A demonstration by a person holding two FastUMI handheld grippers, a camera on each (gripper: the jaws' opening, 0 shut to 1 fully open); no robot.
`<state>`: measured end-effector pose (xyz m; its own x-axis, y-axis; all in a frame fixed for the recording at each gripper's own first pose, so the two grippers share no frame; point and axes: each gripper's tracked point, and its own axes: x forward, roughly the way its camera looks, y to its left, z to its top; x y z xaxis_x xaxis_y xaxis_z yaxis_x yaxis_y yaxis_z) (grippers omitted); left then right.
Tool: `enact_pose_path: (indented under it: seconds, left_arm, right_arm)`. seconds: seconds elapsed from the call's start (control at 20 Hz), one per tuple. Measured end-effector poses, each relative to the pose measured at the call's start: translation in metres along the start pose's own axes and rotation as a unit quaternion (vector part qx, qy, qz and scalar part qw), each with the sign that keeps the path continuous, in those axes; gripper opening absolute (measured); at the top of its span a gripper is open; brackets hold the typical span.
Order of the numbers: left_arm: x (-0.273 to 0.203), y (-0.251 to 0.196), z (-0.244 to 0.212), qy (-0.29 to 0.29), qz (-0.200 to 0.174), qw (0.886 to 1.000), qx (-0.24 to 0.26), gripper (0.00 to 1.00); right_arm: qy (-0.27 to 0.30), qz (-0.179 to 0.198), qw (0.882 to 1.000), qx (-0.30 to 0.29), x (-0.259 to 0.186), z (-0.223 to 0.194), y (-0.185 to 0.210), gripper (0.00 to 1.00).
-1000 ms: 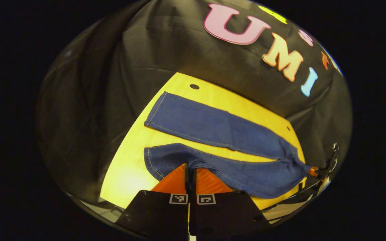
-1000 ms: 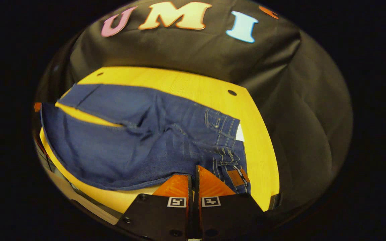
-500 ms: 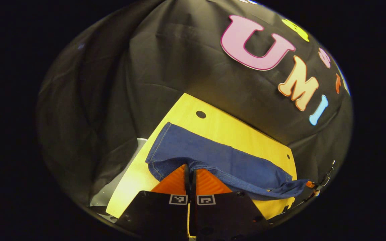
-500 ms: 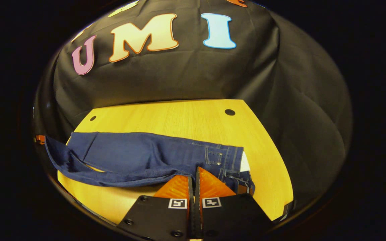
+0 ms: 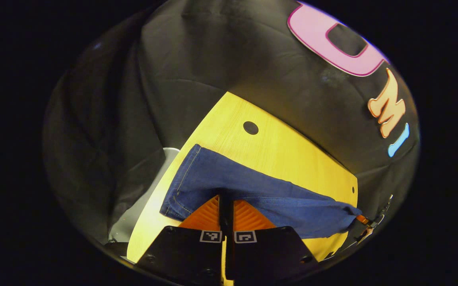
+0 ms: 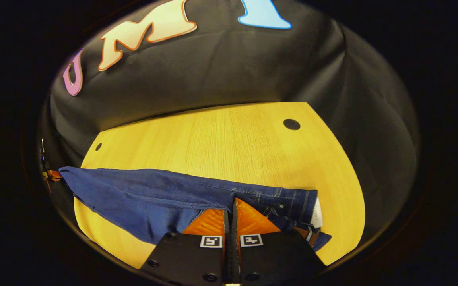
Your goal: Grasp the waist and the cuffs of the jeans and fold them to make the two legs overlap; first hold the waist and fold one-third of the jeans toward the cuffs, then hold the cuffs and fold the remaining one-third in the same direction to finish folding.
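The jeans [image 5: 253, 190] lie on the wooden table [image 5: 276, 151], doubled lengthwise so that one leg is carried over the other, the near layer lifted along its edge. In the left gripper view, the left gripper [image 5: 226, 198] is closed to a narrow slit with the cuff-end fabric pinched between both fingers; the hem [image 5: 179, 178] sits just left of them. In the right gripper view, the right gripper [image 6: 231, 202] is likewise closed on the denim [image 6: 153, 198] beside the waistband [image 6: 296, 202], which lies at the right. The far table surface [image 6: 213, 143] is bare wood with round holes [image 6: 291, 124]. The booth's black cloth wall [image 6: 221, 67] stands behind.
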<state>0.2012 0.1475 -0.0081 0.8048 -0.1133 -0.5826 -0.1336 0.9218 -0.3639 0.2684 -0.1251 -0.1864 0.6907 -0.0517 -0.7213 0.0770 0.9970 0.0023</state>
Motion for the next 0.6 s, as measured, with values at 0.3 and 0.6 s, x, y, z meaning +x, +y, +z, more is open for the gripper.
enact_pose_path:
  seconds: [0.3, 0.6]
  left_arm:
    - [0.058, 0.008, 0.01, 0.036, 0.048, 0.997, 0.057, 0.0]
    - [0.086, 0.015, 0.017, 0.064, 0.098, 0.985, 0.123, 0.07]
  right_arm:
    - [0.041, -0.003, 0.999, -0.007, 0.05, -0.011, 0.003, 0.02]
    - [0.046, 0.008, 0.999, -0.001, 0.06, -0.011, 0.003, 0.03]
